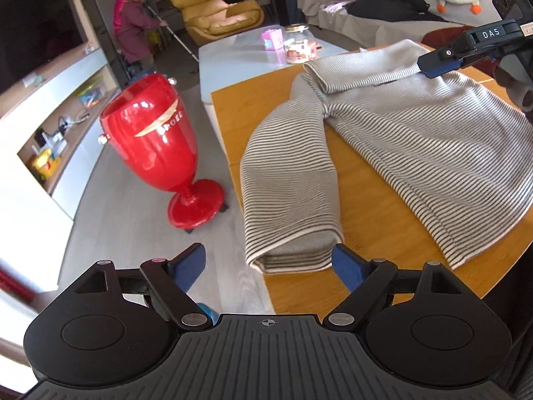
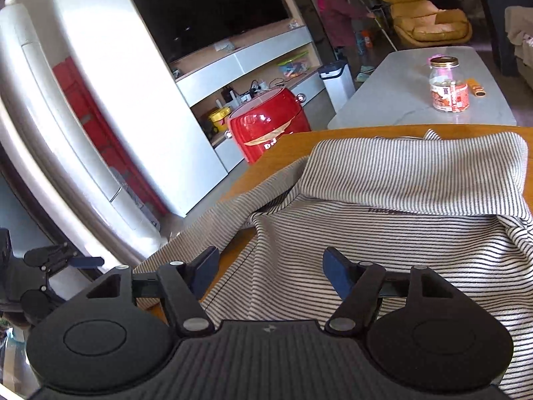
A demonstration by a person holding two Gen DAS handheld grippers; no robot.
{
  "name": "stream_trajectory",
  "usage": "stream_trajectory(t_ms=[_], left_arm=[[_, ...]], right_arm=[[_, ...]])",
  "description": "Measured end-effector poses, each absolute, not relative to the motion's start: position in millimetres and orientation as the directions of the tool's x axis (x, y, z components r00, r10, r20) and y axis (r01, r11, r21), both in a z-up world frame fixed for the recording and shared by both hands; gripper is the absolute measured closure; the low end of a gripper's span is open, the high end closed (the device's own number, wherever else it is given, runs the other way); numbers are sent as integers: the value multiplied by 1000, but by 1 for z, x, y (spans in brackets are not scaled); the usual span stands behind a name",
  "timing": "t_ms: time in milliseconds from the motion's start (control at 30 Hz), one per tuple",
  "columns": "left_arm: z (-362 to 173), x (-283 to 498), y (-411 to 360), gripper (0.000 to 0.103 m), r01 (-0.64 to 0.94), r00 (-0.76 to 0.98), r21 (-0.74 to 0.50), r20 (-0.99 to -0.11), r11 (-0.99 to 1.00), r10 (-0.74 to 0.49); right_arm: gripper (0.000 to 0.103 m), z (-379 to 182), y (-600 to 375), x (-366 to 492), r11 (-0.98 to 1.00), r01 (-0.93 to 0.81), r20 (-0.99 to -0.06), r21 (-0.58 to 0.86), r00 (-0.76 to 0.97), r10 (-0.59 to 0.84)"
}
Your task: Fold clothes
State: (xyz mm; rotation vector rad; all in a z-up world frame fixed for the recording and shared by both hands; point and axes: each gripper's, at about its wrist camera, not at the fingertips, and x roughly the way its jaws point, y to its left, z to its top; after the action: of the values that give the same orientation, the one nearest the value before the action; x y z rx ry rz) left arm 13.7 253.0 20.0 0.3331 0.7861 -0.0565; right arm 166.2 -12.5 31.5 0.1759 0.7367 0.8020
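Observation:
A grey-and-white striped sweater (image 1: 416, 126) lies on the wooden table (image 1: 376, 220). One sleeve (image 1: 286, 180) runs toward me, its cuff at the table's near left corner. My left gripper (image 1: 268, 261) is open wide, level with the cuff; the cuff lies beside the right fingertip (image 1: 346, 263) and the left one hangs over the floor. In the right wrist view the sweater (image 2: 399, 233) is folded over at the top, and my right gripper (image 2: 271, 270) is open just above its lower left part, with fabric under both pads but not pinched. The right gripper (image 1: 439, 63) also shows at the sweater's far edge.
A red goblet-shaped bin (image 1: 156, 146) on wheels stands on the floor left of the table. Behind is a grey coffee table (image 1: 240, 56) with a glass jar (image 2: 448, 86) and a pink box (image 1: 271, 40). A person (image 1: 133, 30) mops by a yellow armchair (image 1: 220, 10).

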Motion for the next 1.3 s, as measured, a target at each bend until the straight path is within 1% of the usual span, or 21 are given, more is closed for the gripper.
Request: stream_trajectory(t_ms=[67, 100, 133, 167, 200, 267, 300, 400, 433, 567, 600, 667, 700, 733, 767, 800, 833, 867, 1000, 1167, 1300], left_arm=[[15, 19, 251, 22, 144, 735, 323, -668, 936, 118], [12, 26, 250, 28, 141, 738, 324, -664, 935, 119], [9, 32, 250, 32, 143, 739, 318, -664, 937, 113], [5, 40, 249, 44, 153, 733, 312, -672, 938, 104], [2, 47, 247, 64, 165, 725, 305, -682, 938, 94], [0, 59, 248, 88, 171, 709, 247, -703, 954, 55], [3, 65, 253, 91, 167, 701, 159, -713, 973, -4], [16, 75, 277, 92, 109, 676, -170, -710, 979, -199], [20, 75, 280, 92, 105, 678, -248, -691, 963, -252], [35, 70, 275, 92, 125, 693, -353, -638, 927, -336], [38, 68, 274, 92, 127, 694, -382, -625, 915, -357], [44, 68, 274, 92, 134, 701, -428, -597, 894, -391], [48, 67, 273, 92, 136, 710, -439, -582, 888, -397], [52, 68, 274, 89, 128, 725, -444, -568, 887, -389], [56, 67, 275, 75, 116, 744, -452, -550, 884, -379], [60, 67, 278, 50, 111, 764, -466, -526, 878, -375], [64, 67, 280, 37, 108, 782, -480, -499, 870, -373], [68, 67, 282, 18, 112, 802, -490, -468, 864, -370], [75, 79, 279, 8, 112, 846, -521, -396, 846, -356], [69, 121, 244, 6, 154, 821, -510, -411, 846, -397], [62, 156, 203, 4, 219, 792, -459, -432, 861, -431]], right_arm=[[49, 31, 2, 154, 673, -626, -548, 393, 428, 718], [62, 30, 9, 147, 661, -643, -559, 386, 407, 722], [69, 29, 17, 140, 649, -660, -570, 378, 386, 725], [69, 29, 26, 131, 634, -678, -577, 371, 367, 730], [69, 28, 34, 120, 617, -697, -578, 364, 350, 737], [69, 29, 49, 100, 583, -725, -571, 368, 318, 756], [67, 29, 56, 93, 574, -728, -565, 376, 311, 764], [50, 28, 75, 80, 570, -721, -544, 394, 317, 777], [48, 28, 80, 78, 574, -713, -531, 403, 329, 781], [45, 25, 97, 87, 605, -650, -521, 461, 354, 777], [48, 23, 101, 88, 632, -643, -531, 433, 384, 755], [87, 24, 104, 94, 660, -653, -535, 371, 431, 727], [99, 25, 105, 98, 670, -660, -534, 339, 452, 715], [99, 29, 104, 103, 679, -668, -526, 305, 476, 705], [99, 39, 100, 111, 689, -676, -508, 260, 511, 693], [99, 52, 95, 120, 701, -682, -484, 206, 552, 679], [100, 67, 88, 131, 716, -681, -455, 156, 594, 664], [100, 84, 80, 143, 732, -672, -421, 110, 636, 647], [100, 144, 42, 190, 792, -609, -293, -50, 767, 571], [100, 166, -15, 247, 847, -513, -282, -141, 841, 463], [99, 136, -62, 267, 873, -461, -350, -159, 853, 387]])
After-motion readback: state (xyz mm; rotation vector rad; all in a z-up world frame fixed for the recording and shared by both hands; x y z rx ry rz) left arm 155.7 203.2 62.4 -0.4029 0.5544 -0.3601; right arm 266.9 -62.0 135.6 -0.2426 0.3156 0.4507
